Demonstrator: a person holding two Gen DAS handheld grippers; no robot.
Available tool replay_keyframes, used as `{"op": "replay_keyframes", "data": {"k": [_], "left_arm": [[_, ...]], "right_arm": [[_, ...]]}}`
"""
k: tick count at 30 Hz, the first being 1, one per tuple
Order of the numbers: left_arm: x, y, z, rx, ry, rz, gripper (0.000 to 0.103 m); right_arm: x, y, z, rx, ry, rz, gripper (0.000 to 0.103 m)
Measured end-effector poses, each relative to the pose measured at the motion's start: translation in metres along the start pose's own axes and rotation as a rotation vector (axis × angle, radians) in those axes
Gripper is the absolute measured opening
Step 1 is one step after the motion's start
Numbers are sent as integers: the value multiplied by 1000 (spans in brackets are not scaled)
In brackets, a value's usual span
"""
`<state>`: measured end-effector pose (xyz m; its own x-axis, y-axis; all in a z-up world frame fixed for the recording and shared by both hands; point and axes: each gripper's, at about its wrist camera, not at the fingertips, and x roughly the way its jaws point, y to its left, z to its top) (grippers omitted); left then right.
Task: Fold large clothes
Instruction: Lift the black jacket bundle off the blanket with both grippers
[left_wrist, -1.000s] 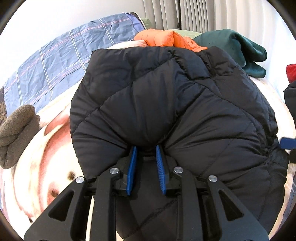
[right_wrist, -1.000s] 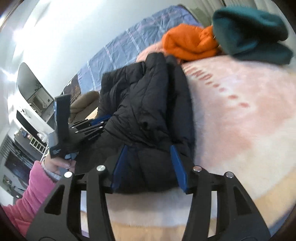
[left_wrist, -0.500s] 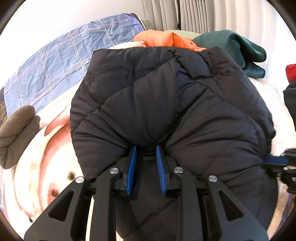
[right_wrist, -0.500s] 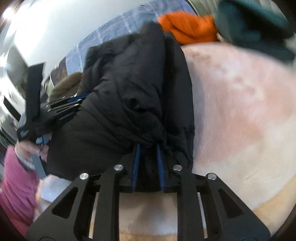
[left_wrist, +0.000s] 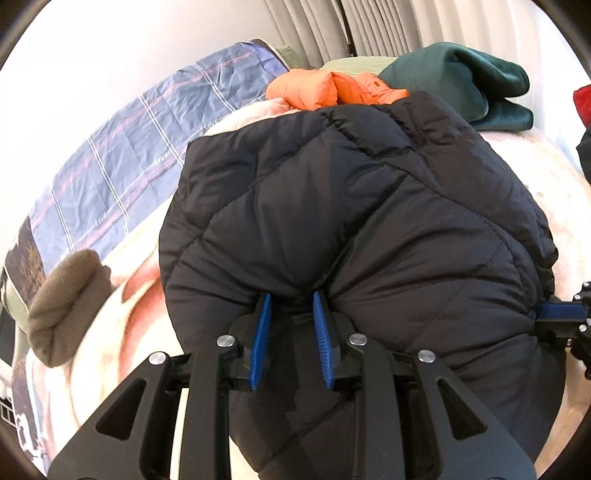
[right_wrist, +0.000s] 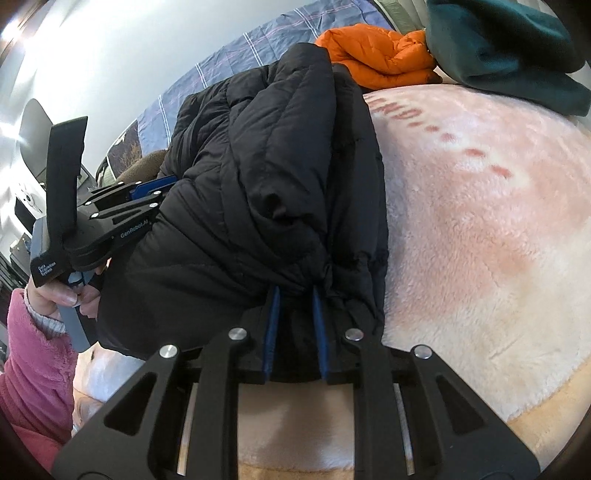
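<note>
A black quilted puffer jacket lies bunched on a pale pink fleece blanket on a bed. My left gripper is shut on a pinch of the jacket's near edge, blue pads pressed into the fabric. My right gripper is shut on the gathered hem at the jacket's other end. In the right wrist view the left gripper shows at the jacket's left side, held by a hand in a pink sleeve. The right gripper's blue finger shows at the left wrist view's right edge.
An orange puffer and a dark green folded garment lie at the far end of the bed. A blue plaid quilt lies along the wall. A brown fleece item sits at the left. Curtains hang behind.
My right gripper has closed from wide open onto the jacket's hem and dropped lower toward the bed. The left gripper has kept its grip and barely moved.
</note>
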<state>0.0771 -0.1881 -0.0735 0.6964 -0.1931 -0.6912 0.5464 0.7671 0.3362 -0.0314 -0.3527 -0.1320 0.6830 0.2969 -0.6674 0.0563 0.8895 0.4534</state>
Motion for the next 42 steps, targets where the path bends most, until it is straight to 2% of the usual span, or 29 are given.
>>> {"op": "replay_keyframes", "data": {"k": [3,7,10,12,14,16,18,19,22,23,24,25,26,29,35,38,40,42], "left_arm": [[-3,4,4,-18,-1,-15,28],[-15,7,25,-47,-38,-151,28],[-18,-4,55,-8,-90,-256,32],[-10,-18,79,57,-106,-282,36],[7,-33,93,111,-85,-282,45],[43,-52,95,187,-32,-218,51],[74,-53,92,143,24,-195,51],[80,-51,92,111,34,-207,51],[81,-51,85,128,25,-189,51],[80,-52,83,132,24,-183,51],[79,-50,81,132,24,-177,51],[80,-50,82,131,24,-176,51],[81,-50,82,130,22,-177,51],[82,-49,83,123,18,-185,51],[79,-51,79,115,-3,-178,51],[78,-50,79,112,-5,-179,51],[78,-50,78,111,-5,-181,51],[78,-50,78,107,-5,-185,51]], "right_arm": [[-2,2,0,-1,-1,4,17],[-4,0,-4,-3,-18,19,19],[-5,0,-5,-7,-26,17,19],[-5,2,-6,-7,-27,12,19],[-6,3,-7,-14,-28,6,19],[-8,4,-7,-12,-37,2,19],[-12,4,-5,-7,-53,-12,19],[-13,3,-4,-8,-53,-20,19],[-19,0,-1,11,-36,-1,21],[-23,-3,0,28,-36,7,23],[-30,-6,1,59,-44,17,37],[-37,-7,1,89,-58,19,60],[-47,-11,0,122,-78,14,66],[-60,-18,-7,154,-67,26,67],[-49,-34,-32,337,59,194,67],[-41,-33,-27,372,55,206,77],[-33,-34,-20,424,55,248,83],[-23,-35,-12,453,54,275,85]]}}
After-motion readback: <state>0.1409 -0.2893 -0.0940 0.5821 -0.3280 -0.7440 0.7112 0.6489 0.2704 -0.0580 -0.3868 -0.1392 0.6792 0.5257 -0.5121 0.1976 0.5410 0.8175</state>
